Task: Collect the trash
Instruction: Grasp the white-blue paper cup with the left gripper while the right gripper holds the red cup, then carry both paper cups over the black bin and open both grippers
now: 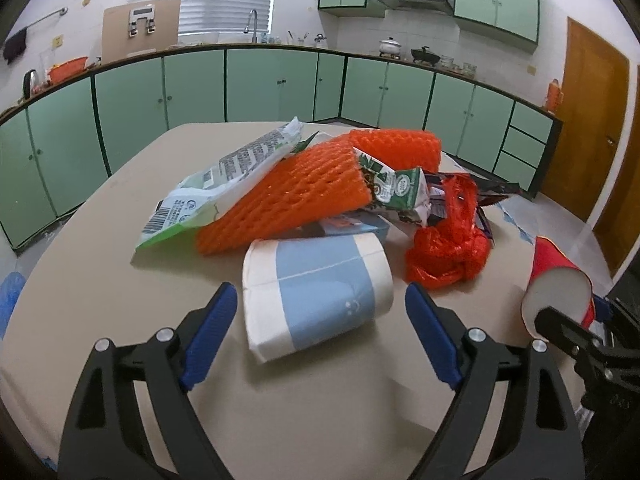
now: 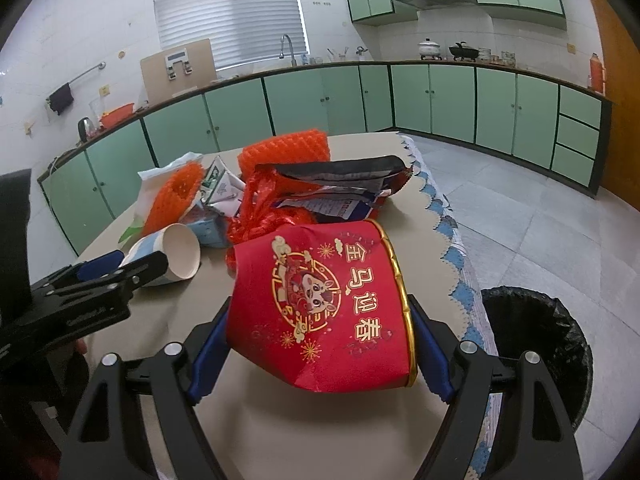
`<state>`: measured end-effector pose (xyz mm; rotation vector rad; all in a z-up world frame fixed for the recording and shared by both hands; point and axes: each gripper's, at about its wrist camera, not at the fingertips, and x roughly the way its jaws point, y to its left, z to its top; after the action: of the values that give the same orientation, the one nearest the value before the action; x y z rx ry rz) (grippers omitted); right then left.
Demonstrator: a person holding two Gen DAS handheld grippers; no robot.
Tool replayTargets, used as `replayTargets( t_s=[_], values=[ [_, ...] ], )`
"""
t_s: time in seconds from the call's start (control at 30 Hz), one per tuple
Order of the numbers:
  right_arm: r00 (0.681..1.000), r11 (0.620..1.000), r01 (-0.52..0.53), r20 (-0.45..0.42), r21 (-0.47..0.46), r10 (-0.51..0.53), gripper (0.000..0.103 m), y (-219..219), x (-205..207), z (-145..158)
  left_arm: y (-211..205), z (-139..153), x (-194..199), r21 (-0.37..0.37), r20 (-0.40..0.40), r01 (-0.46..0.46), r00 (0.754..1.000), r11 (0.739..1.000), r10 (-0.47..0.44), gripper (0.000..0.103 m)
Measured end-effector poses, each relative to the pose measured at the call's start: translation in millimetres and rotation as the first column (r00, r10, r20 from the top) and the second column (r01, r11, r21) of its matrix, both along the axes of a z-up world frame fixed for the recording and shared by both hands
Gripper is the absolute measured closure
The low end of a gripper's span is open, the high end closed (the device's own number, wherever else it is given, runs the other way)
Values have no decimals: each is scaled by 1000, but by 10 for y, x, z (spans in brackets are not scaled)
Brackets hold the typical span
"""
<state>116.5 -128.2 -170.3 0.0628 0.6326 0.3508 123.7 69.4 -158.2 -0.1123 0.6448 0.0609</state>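
Only the right wrist view shows the black-lined bin [image 2: 536, 344], on the floor just off the table's scalloped edge [image 2: 448, 240]. Right gripper [image 2: 320, 356] is clamped on the red paper cup [image 2: 320, 308], pads pressing both sides. In the left wrist view, left gripper [image 1: 320, 336] is spread wide w/ nothing held, its pads either side of the blue-white paper cup [image 1: 316, 300], apart from it. Bare tabletop near both grippers. Trash pile mid-table: 2 orange foam nets [image 1: 288, 200], 1 red mesh bag [image 1: 448, 248], 1 green carton [image 1: 396, 192], 1 snack bag [image 1: 224, 176].
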Motion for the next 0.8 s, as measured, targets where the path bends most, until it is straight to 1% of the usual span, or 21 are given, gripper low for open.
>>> replayTargets(
  t_s=[0.1, 0.27, 0.3, 0.33, 0.5, 0.67, 0.8],
  values=[
    [1000, 1000, -1, 0, 0, 1, 24, -1, 0, 0, 6, -21, 70, 8, -2, -12, 1000, 1000, 12, 20],
    [1000, 1000, -3, 1, -11, 3, 24, 2, 15, -2, 35, -63, 143, -4, -20, -41, 999, 999, 41, 20],
    [1000, 1000, -3, 0, -12, 3, 24, -1, 19, -6, 44, -64, 145, -7, -20, -46, 999, 999, 46, 20],
    [1000, 1000, -3, -1, -13, 3, 24, -4, 22, -10, 53, -69, 142, -8, -20, -50, 999, 999, 50, 25],
    [1000, 1000, -3, -3, -12, 3, 24, 6, 19, -18, 97, -83, 98, -30, -22, -47, 999, 998, 46, 28],
    [1000, 1000, -2, 19, -26, 2, 24, 7, -19, 16, 103, -19, -27, -23, 1, -48, 999, 999, 48, 29],
    [999, 1000, 4, 39, -26, -3, 24, -23, -65, 87, 53, 114, -159, 2, 39, -28, 999, 1000, 28, 29]
  ],
)
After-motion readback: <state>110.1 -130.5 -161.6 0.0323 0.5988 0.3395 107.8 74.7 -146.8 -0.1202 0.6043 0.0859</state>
